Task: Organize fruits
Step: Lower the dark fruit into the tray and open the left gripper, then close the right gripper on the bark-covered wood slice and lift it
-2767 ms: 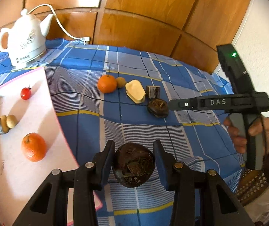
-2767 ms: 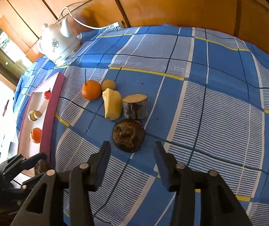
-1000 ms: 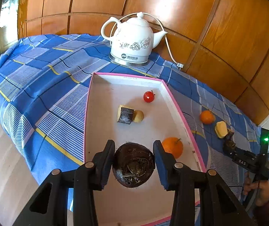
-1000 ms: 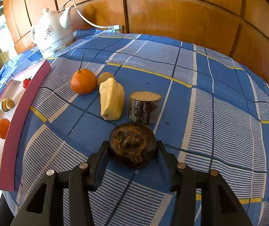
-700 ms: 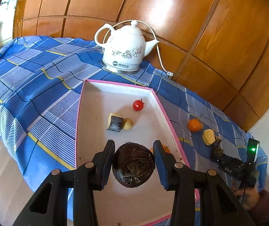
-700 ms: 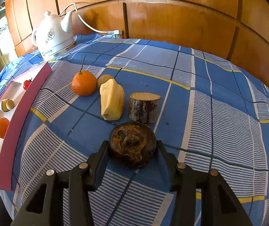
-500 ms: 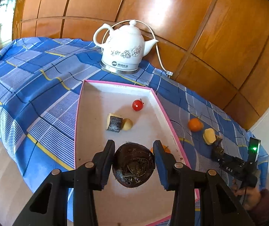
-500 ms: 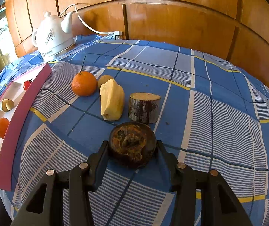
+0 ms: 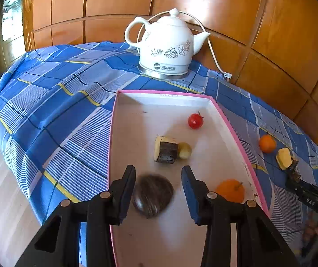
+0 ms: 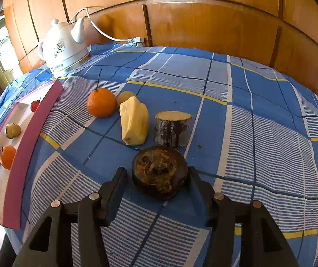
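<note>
Step, release: left gripper [image 9: 158,192] jaws opening, dark fruit [image 9: 152,195] dropping blurred into pink tray [image 9: 236,138]; right gripper [image 10: 157,183] opening around second dark fruit [image 10: 160,171], regrip next.

Kettle [image 9: 167,49] behind tray [image 9: 136,102]; tomato [image 9: 195,121] in tray.

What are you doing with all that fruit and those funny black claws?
A person is sorting fruit into a pink-rimmed tray with two handheld grippers. The left gripper is opening over the tray, and a dark round fruit, blurred, sits loose between its fingers. The right gripper is opening around another dark fruit on the blue checked cloth.
</note>
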A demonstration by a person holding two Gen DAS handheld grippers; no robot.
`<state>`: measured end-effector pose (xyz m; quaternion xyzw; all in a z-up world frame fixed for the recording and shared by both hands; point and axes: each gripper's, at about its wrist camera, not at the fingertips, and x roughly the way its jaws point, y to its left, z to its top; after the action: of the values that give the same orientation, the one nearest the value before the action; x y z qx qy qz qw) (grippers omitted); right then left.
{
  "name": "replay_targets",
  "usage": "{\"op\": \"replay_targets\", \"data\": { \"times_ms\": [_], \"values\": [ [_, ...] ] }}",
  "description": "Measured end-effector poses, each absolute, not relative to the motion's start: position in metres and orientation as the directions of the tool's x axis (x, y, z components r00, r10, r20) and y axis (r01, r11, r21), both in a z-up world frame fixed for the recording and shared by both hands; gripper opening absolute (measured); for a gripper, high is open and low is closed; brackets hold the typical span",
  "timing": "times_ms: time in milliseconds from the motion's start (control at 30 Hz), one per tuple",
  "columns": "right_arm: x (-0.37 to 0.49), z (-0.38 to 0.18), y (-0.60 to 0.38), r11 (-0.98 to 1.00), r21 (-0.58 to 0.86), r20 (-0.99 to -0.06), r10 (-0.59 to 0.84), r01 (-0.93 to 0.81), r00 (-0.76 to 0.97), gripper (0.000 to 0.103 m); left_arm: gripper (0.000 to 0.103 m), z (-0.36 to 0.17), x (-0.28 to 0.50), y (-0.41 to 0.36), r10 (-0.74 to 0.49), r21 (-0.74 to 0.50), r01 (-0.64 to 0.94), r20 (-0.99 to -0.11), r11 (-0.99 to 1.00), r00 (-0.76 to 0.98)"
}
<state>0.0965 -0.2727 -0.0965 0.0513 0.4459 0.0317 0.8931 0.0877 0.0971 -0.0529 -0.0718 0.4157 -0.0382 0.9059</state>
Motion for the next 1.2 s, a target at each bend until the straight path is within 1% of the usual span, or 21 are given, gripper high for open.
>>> {"op": "replay_targets", "data": {
  "times_ms": [33,67,200,267,400,533,600,667,700,733,767,800,1000,1200],
  "values": [
    [0.098,-0.095,-0.274,0.99,0.138,-0.797,0.113,-0.003,0.594,0.057,0.049,-0.053,0.086,0.098,-0.126,-0.161,0.007,-0.746,0.987,0.654],
    [0.099,-0.094,-0.276,0.988,0.156,-0.799,0.123,0.006,0.589,0.057,0.05,-0.053,0.085,0.098,-0.122,-0.159,0.004,-0.744,0.987,0.657],
    [0.102,-0.086,-0.285,0.975,0.215,-0.789,0.144,0.049,0.597,0.058,0.052,-0.05,0.076,0.097,-0.128,-0.174,-0.003,-0.738,0.985,0.663],
    [0.102,-0.079,-0.289,0.972,0.228,-0.777,0.147,0.056,0.613,0.058,0.055,-0.048,0.07,0.095,-0.136,-0.184,-0.002,-0.731,0.983,0.669],
    [0.108,-0.067,-0.295,0.969,0.232,-0.766,0.129,0.083,0.63,0.058,0.055,-0.042,0.064,0.092,-0.161,-0.211,0.008,-0.721,0.978,0.675],
    [0.123,-0.067,-0.297,0.972,0.212,-0.789,0.108,0.102,0.605,0.057,0.057,-0.036,0.059,0.091,-0.179,-0.226,0.02,-0.713,0.974,0.678],
    [0.13,-0.07,-0.295,0.976,0.18,-0.81,0.078,0.12,0.582,0.055,0.057,-0.035,0.056,0.091,-0.185,-0.232,0.022,-0.713,0.973,0.676],
    [0.136,-0.074,-0.296,0.977,0.173,-0.826,0.074,0.126,0.559,0.049,0.058,-0.035,0.053,0.091,-0.191,-0.237,0.024,-0.714,0.971,0.673],
    [0.14,-0.077,-0.296,0.976,0.172,-0.834,0.074,0.131,0.546,0.048,0.058,-0.035,0.053,0.092,-0.192,-0.239,0.023,-0.715,0.971,0.672],
    [0.143,-0.08,-0.297,0.976,0.171,-0.839,0.072,0.136,0.539,0.045,0.058,-0.036,0.052,0.092,-0.194,-0.242,0.022,-0.716,0.97,0.67],
    [0.145,-0.082,-0.297,0.976,0.17,-0.843,0.072,0.136,0.533,0.038,0.058,-0.036,0.052,0.093,-0.195,-0.245,0.021,-0.717,0.969,0.669],
    [0.148,-0.084,-0.296,0.977,0.167,-0.847,0.073,0.133,0.526,0.036,0.058,-0.037,0.051,0.093,-0.195,-0.244,0.02,-0.72,0.969,0.666],
    [0.143,-0.076,-0.292,0.982,0.129,-0.83,0.031,0.138,0.557,0.036,0.058,-0.035,0.044,0.093,-0.176,-0.218,0.022,-0.718,0.976,0.673],
    [0.136,-0.067,-0.291,0.984,0.135,-0.813,0.041,0.119,0.581,0.036,0.059,-0.035,0.035,0.092,-0.134,-0.175,0.007,-0.726,0.985,0.674]
  ]
}}
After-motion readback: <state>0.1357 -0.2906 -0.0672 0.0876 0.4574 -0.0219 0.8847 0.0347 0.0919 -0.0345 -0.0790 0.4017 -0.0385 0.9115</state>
